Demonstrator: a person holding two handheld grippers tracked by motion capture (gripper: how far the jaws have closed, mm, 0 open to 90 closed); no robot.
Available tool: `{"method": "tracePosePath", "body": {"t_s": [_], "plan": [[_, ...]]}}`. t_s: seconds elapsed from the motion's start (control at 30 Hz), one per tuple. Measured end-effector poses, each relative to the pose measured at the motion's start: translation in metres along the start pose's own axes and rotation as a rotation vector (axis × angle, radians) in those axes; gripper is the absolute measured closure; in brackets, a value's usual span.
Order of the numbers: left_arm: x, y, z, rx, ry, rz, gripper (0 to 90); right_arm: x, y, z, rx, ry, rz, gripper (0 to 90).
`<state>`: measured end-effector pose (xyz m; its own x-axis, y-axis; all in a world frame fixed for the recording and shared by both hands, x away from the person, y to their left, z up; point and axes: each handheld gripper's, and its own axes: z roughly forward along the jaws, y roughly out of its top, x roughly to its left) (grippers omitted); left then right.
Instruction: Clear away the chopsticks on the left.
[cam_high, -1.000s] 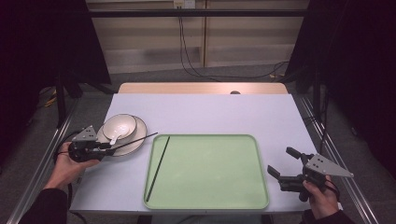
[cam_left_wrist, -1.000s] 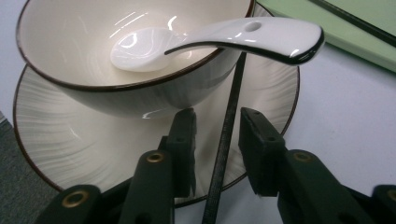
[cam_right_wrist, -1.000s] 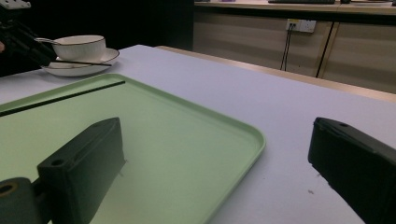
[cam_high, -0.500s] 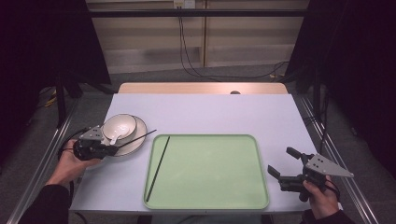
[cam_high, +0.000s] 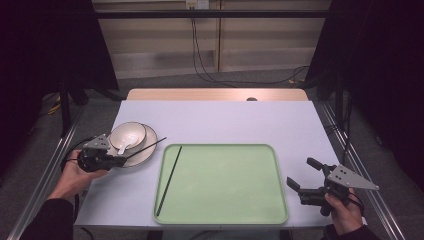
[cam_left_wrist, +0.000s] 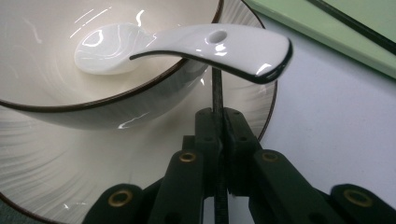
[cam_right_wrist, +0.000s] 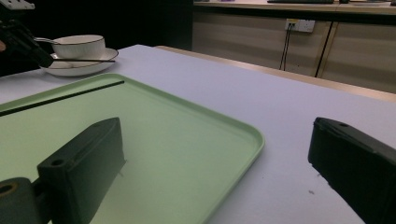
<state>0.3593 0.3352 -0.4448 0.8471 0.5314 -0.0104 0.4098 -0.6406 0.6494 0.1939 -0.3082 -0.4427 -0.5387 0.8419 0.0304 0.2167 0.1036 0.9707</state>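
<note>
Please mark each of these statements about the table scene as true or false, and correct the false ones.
1. The left tongs are shut on a black chopstick. True.
2. The white spoon lies on the green tray. False: it rests in the bowl, its handle over the rim.
3. A second chopstick lies inside the tray, near its left edge. True.
4. The right tongs hold the plate. False: they are open with nothing in them, to the right of the tray.
5. The bowl stands on the plate. True.
</note>
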Motion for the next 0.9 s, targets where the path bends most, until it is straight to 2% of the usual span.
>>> {"method": "tracePosePath", "body": {"t_s": [0.2,0.23,0.4,0.43,0.63,0.9], "plan": [[-0.003,-0.003,-0.008,-0.03,-0.013,-0.016,85.8,0.0,0.0,0.0,0.0,0.001,-0.001,3.1],[-0.004,-0.004,-0.009,-0.035,-0.006,-0.029,85.8,0.0,0.0,0.0,0.0,0.001,-0.001,3.0],[-0.009,-0.005,-0.014,-0.045,-0.011,-0.036,85.8,0.0,0.0,0.0,-0.002,0.003,0.0,3.0],[-0.01,-0.004,-0.016,-0.038,-0.001,-0.039,85.8,0.0,0.0,0.0,-0.002,0.003,-0.001,3.0],[-0.018,-0.002,-0.021,-0.095,-0.024,-0.087,85.8,0.0,0.0,0.0,-0.001,0.001,0.0,3.0],[-0.034,0.001,-0.029,-0.135,-0.031,-0.129,85.8,0.0,0.0,-0.001,0.004,0.009,0.003,3.0]]}}
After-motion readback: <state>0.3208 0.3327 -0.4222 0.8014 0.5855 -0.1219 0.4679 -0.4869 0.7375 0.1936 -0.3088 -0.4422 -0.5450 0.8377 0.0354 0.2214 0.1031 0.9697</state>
